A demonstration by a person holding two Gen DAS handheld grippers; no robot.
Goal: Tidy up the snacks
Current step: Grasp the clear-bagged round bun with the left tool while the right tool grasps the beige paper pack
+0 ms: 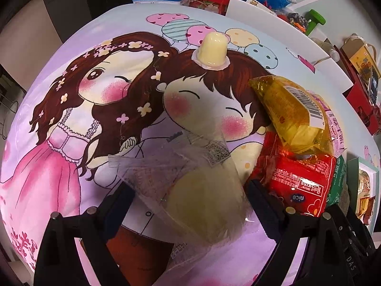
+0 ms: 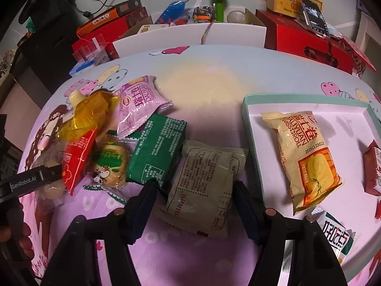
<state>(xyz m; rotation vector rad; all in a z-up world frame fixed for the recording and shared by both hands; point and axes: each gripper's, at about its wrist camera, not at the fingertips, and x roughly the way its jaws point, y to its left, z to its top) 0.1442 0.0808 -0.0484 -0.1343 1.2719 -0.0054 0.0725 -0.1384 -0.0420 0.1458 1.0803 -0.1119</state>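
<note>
Right gripper (image 2: 194, 205) straddles the grey-green flat foil snack packet (image 2: 204, 186), pads not visibly pressing, just beside the mint-rimmed shallow tray (image 2: 248, 119), likely its destination. Left gripper (image 1: 188, 205) gapes unclenched around a clear-wrapped pale bun (image 1: 202, 202).

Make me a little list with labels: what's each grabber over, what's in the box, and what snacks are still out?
left gripper: open, fingers either side of a clear bun packet
right gripper: fingers straddling a grey-green packet, pad contact unclear
box: holds a yellow Swiss roll packet
still out: green packet, pink Swiss roll packet, jelly cup
</note>
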